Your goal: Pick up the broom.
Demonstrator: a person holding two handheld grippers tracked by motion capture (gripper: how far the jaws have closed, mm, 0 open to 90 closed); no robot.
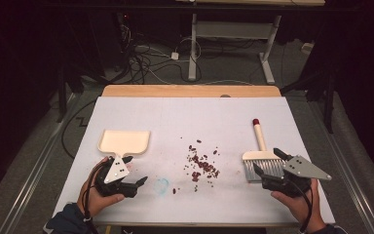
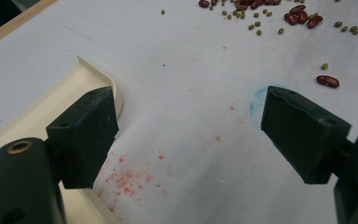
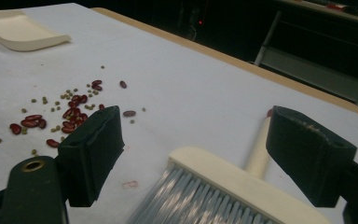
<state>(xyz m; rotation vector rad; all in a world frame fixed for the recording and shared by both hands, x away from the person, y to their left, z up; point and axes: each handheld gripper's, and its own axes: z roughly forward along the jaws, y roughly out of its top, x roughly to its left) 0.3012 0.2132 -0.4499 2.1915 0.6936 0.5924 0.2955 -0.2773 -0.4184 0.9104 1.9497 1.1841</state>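
Observation:
A cream dustpan (image 1: 124,141) lies flat on the left of the white board. Red and small green beans (image 1: 202,163) are scattered in the middle. A cream brush (image 1: 262,156) with grey bristles and a red-tipped handle lies on the right. My left gripper (image 1: 135,170) is open just below the dustpan, its left jaw beside the dustpan (image 2: 51,107) rim, with nothing between the jaws. My right gripper (image 1: 267,161) is open over the bristle end of the brush. In the right gripper view the brush head (image 3: 223,177) sits between the wide jaws, untouched.
The white board (image 1: 190,117) rests on a wooden table whose far edge (image 1: 190,90) shows behind it. A pale blue stain (image 2: 256,100) and red specks mark the board near my left gripper. Beyond the table stand a desk frame and floor cables.

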